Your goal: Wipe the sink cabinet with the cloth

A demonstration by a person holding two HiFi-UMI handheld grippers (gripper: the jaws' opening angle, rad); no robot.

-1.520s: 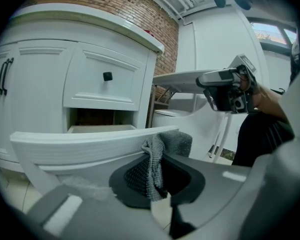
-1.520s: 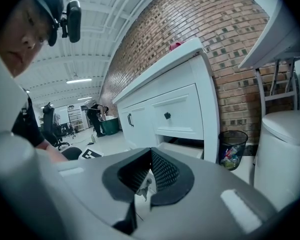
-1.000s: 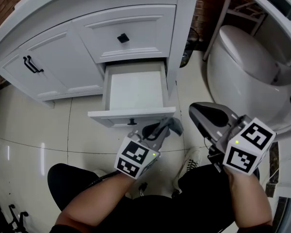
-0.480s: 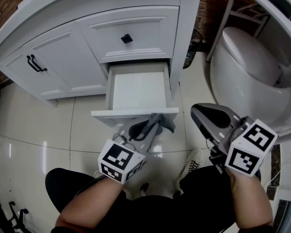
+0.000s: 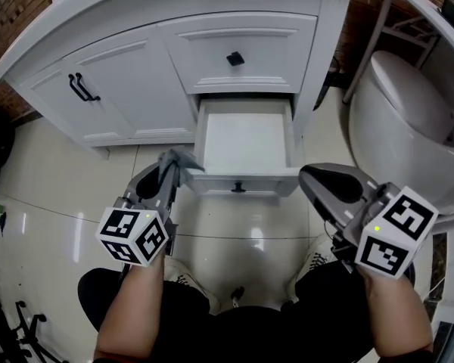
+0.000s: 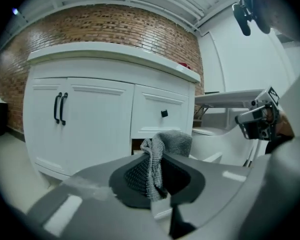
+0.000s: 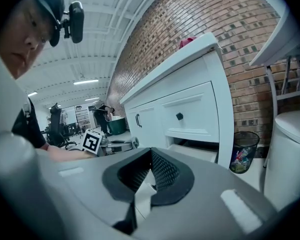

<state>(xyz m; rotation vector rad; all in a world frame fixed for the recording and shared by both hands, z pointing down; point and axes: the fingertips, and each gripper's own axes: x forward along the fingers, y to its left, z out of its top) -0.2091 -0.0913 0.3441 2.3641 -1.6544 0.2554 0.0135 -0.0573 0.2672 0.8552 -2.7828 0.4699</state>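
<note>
The white sink cabinet fills the top of the head view, and its lower drawer is pulled out and bare inside. My left gripper is shut on a grey cloth just left of the drawer's front left corner, near the cabinet's foot. In the left gripper view the cloth bunches up between the jaws of the left gripper, facing the cabinet doors. My right gripper hangs right of the drawer, shut with nothing in it; the right gripper looks along the cabinet's front.
A white toilet stands right of the cabinet, and a mesh trash bin sits between them by the brick wall. The doors carry black bar handles; the upper drawer has a black knob. The person's shoes rest on the glossy tiled floor.
My left gripper has carried the cloth leftward, from in front of the open drawer to beside its left corner. The right gripper has stayed about where it was.
</note>
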